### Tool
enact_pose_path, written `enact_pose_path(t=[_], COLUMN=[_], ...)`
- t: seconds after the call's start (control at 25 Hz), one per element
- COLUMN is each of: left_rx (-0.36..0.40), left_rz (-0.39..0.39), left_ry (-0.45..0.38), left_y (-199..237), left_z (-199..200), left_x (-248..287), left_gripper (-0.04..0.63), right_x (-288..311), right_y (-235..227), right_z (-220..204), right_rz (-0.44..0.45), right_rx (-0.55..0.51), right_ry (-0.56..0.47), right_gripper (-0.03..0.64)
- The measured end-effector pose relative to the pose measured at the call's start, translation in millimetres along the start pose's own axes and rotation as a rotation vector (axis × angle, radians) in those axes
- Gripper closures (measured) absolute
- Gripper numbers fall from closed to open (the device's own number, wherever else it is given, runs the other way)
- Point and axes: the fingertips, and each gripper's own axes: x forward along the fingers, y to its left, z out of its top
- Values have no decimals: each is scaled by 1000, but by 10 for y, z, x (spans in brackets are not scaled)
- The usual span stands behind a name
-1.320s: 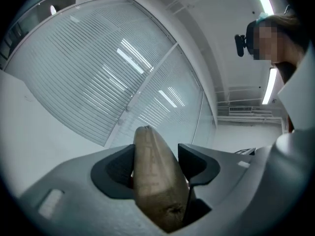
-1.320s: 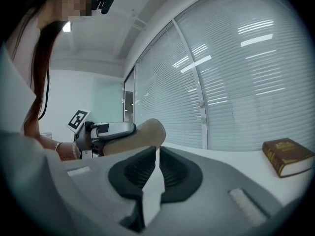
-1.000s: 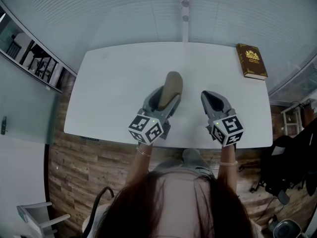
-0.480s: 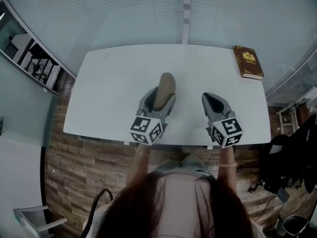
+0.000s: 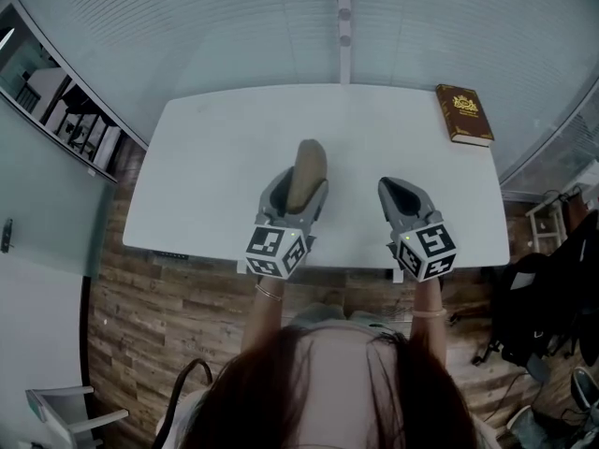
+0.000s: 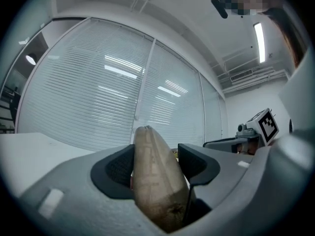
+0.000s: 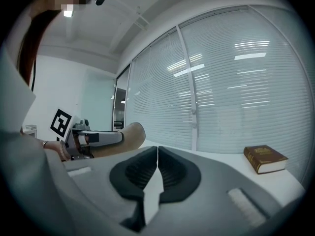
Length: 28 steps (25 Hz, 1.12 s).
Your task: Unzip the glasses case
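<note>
Case [image 5: 309, 157] straightens, clamped wide in left gripper [image 5: 297, 195], while right gripper [image 5: 404, 195] stays shut and empty, so unzipping looks unstarted.

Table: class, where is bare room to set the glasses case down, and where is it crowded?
Free: the table's whole left end and the stretch between glasses case and book. Crowded: the near edge, by left gripper and right gripper.

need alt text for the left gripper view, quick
The left tongs clamp a tan glasses case between their dark pads. A white table lies beyond them at the left, and closed window blinds fill the background.
</note>
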Motion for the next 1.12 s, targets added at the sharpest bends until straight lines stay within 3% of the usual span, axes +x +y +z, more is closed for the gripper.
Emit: enact_pose_path(t=[0.84,1.12], left_rx=[37,35], left_rz=[102,78], left_ry=[-9,-17], left_y=[-793,-1028], left_z=[110,105], left_x=[-566,-676], left_gripper=[314,315], right_x=[-857,-1050], right_y=[-3,120], right_z=[-92,-88], right_rz=[33,65], right_rx=[11,5], right_ry=[-6,-38], right_gripper=[614,614])
